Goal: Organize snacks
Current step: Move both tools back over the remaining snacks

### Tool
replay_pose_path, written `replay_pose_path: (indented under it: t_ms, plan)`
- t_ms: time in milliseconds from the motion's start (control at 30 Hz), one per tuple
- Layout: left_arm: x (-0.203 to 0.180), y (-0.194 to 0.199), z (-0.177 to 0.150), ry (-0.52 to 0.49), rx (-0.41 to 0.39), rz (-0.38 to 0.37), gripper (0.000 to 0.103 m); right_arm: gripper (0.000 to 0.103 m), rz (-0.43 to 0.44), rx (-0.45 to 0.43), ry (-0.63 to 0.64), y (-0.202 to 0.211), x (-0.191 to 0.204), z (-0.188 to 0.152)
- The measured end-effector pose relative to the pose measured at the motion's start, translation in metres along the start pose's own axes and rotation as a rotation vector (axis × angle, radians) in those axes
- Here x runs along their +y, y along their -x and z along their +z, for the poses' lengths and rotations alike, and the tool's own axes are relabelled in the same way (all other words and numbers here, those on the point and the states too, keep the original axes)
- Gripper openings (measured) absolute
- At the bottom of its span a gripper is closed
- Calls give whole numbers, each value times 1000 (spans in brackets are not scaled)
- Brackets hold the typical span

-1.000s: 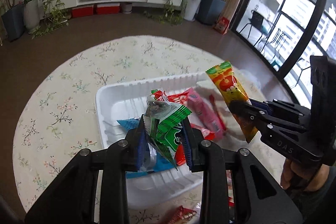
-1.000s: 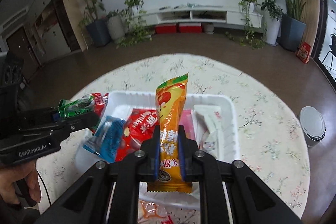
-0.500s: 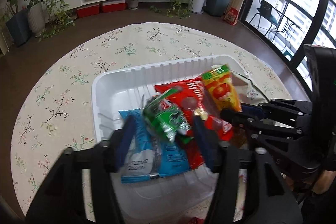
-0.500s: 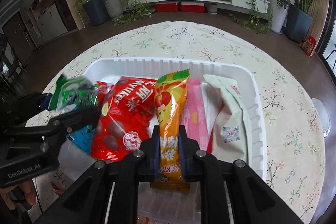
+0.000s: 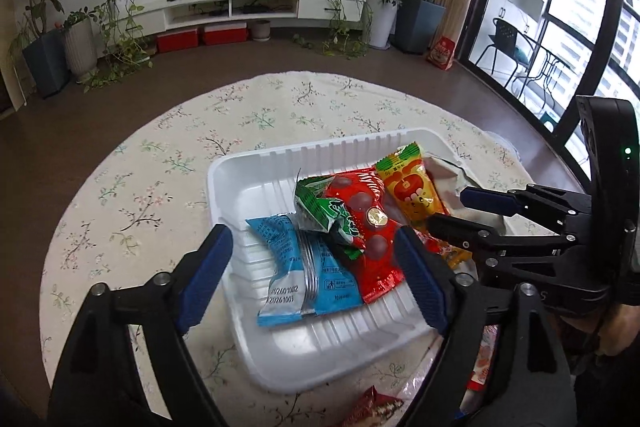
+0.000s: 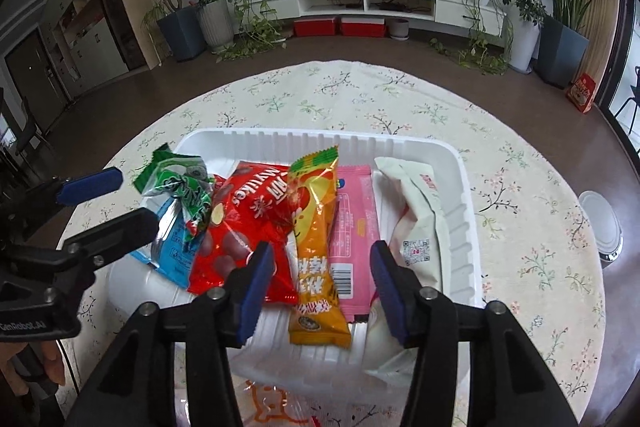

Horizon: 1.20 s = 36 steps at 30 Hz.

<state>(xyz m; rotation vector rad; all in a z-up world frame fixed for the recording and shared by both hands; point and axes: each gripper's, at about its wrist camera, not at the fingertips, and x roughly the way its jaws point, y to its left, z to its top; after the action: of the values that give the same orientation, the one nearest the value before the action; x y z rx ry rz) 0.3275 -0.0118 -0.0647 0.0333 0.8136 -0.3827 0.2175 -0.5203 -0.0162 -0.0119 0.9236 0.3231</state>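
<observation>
Snacks lie packed in the white tray [image 6: 466, 195], which sits on the round table [image 6: 520, 247] under a floral cloth. We see five packets side by side and one on top. From the right wrist view, left to right: a blue packet [image 6: 172, 247] at the tray's left, a red packet [image 6: 248, 223] overlapping it, an orange packet [image 6: 316, 247] leaning across the red one's right edge, a pink packet [image 6: 356, 227], and a white packet [image 6: 416, 223] against the right wall. A crumpled green packet [image 6: 180, 183] rests on the blue and red ones at the left.

Our left tongs [image 5: 316, 263] stand wide apart over the near left part of the tray, their blue pads flanking the blue packet [image 5: 304, 267] and the red packet [image 5: 364, 227] without gripping either. Our right tongs [image 6: 322, 283] also stand wide, one pad on each side of the orange and pink packets, holding nothing.

On the near side of the tray, more wrappers lie on the cloth, partly hidden by the tongs. A small white round bin [image 6: 604, 227] stands on the floor to the right of the table.
</observation>
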Motion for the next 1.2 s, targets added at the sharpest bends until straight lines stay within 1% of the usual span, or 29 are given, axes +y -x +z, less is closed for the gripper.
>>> replay_pose_path:
  t_ms: [133,200,367,500,600,667,767,833,900,1000,1067,1200]
  plan:
    - [-6,32,-12,8,-45,6,97,67,-20,-39,24,21,8,-7]
    - [-6,48,-21,23,-63,11,103,70,-21,-56,28,31,9,-8]
    - [-5,81,-45,77,-91,21,103,73,-20,-90,37,58,17,-18]
    - [-11,104,-68,80,-98,44,103,77,-13,-117,53,82,22,-30]
    - [-17,118,-88,94,-101,53,103,77,-7,-126,35,98,17,-43]
    - [-19,127,-101,112,-103,35,103,77,5,-136,15,112,13,-55]
    - [-25,134,-121,148,-60,10,103,78,21,-131,-16,127,4,-75]
    - [-29,135,-132,186,-30,-8,103,78,37,-116,-43,135,-1,-95]
    - [-36,135,-141,228,10,-30,103,78,28,-95,-64,140,-4,-117]
    - [-56,129,-145,197,53,-44,103,76,17,-34,-115,140,-8,-150]
    - [-67,121,-143,182,78,-47,103,75,33,-1,-149,142,-10,-166]
    - [-83,107,-143,178,143,-17,103,75,39,4,-135,150,-2,-178]
